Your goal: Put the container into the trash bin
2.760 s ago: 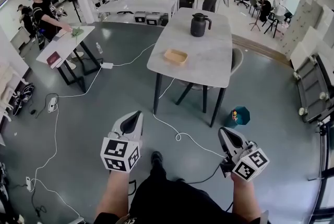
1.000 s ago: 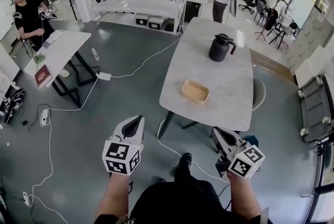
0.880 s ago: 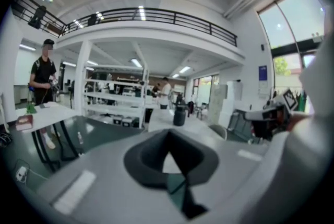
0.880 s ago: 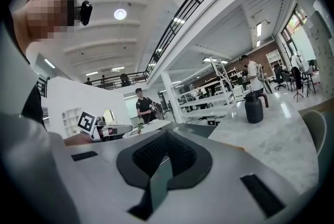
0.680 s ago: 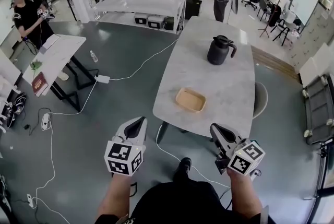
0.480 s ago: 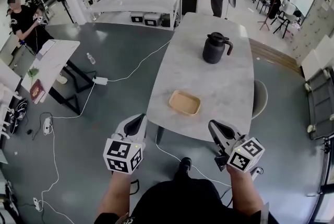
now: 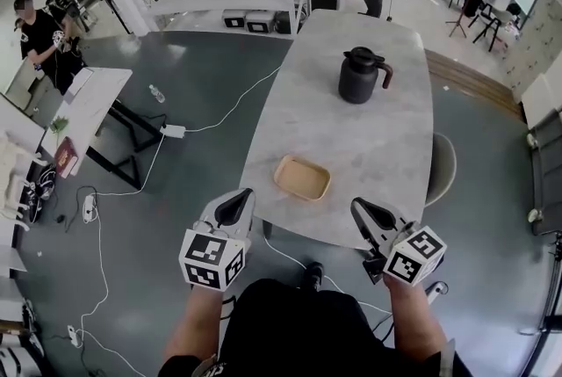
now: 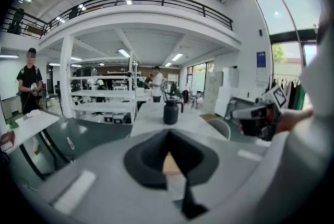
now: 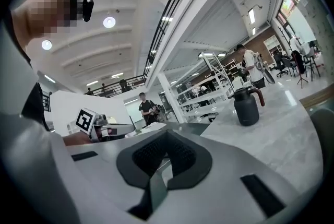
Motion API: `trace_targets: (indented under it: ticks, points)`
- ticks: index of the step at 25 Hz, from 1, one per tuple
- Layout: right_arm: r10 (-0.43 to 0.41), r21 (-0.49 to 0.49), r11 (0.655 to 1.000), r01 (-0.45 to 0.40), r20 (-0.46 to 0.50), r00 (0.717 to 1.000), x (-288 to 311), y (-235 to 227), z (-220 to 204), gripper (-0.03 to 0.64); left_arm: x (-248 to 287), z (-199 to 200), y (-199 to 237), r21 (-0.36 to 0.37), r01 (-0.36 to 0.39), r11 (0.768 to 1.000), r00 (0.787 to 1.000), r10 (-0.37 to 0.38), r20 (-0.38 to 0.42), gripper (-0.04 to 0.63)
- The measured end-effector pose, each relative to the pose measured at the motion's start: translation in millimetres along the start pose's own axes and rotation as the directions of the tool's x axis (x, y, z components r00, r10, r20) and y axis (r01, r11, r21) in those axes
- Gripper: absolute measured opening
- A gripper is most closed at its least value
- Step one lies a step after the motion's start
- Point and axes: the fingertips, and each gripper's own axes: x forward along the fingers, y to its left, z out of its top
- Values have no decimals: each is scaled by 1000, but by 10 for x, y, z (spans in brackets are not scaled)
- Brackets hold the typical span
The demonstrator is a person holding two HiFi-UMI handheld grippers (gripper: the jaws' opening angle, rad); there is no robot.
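Over the matte dark-grey floor [image 7: 176, 76], the left gripper [image 7: 238, 197] has its fingers closed and empty, the shallow tan rectangular container [image 7: 302, 177] lies near the smooth pale marbled desk's [image 7: 386, 147] front edge, and the right gripper's [image 7: 359, 208] fingers are likewise shut and empty.

The left gripper [image 7: 237, 198] and the right gripper [image 7: 360, 210] are held side by side, well apart, in front of the torso, both pointing toward the far side and angled slightly downward. Each is carried on a bare forearm, the left forearm [image 7: 198, 327] and the right forearm [image 7: 411, 324], with the marker cube at the gripper's near end. On both grippers the jaws stand closed together with nothing clamped between them.
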Motion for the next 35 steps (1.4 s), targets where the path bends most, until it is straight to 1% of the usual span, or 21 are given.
trace_targets:
  ticks: [3, 6, 8, 11, 14, 18, 22, 24, 27, 29, 32, 35]
  points:
    - [4, 19, 1000, -3, -6, 1000, 4, -106, -40, -6, 165, -31, -56, 19, 16, 1000, 1000, -16, -22, 9]
    - [-8, 37, 999, 9, -17, 1000, 28, -196, -119, -6, 315, -87, -111, 46, 59, 997, 997, -57, -42, 9]
    - [-19, 45, 999, 21, -27, 999, 92, -238, -187, -6, 414, -141, -112, 52, 89, 995, 995, -86, -54, 9]
    - [-26, 41, 999, 29, -73, 997, 216, -277, -331, -6, 572, -211, -88, 27, 113, 993, 992, -111, -65, 9]
    - [-14, 6, 1000, 15, -154, 988, 363, -296, -478, -5, 725, -211, -58, -1, 120, 993, 991, -119, -52, 9]
    - [2, -61, 998, -19, -264, 965, 676, -260, -670, -5, 898, -371, 77, -48, 131, 990, 990, -134, -54, 9]
    - [1, -107, 994, -39, -332, 943, 993, -247, -844, -1, 1037, -605, 264, -98, 135, 986, 987, -142, -70, 9]
    - [-5, -129, 991, -44, -363, 932, 1139, -309, -950, 23, 1104, -675, 340, -111, 135, 985, 987, -144, -70, 9]
    - [-26, -176, 983, -56, -429, 903, 1347, -410, -1180, 49, 1168, -793, 448, -118, 135, 984, 987, -144, -75, 9]
    - [-44, -219, 973, -74, -489, 871, 1457, -465, -1370, 65, 1182, -888, 508, -133, 131, 982, 986, -143, -85, 9]
    - [-81, -296, 949, -112, -569, 818, 1604, -534, -1687, 78, 1162, -1038, 568, -155, 128, 980, 984, -145, -100, 9]
    - [-80, -308, 939, -151, -625, 777, 1745, -510, -1917, 94, 1123, -1159, 589, -168, 136, 976, 981, -156, -115, 9]
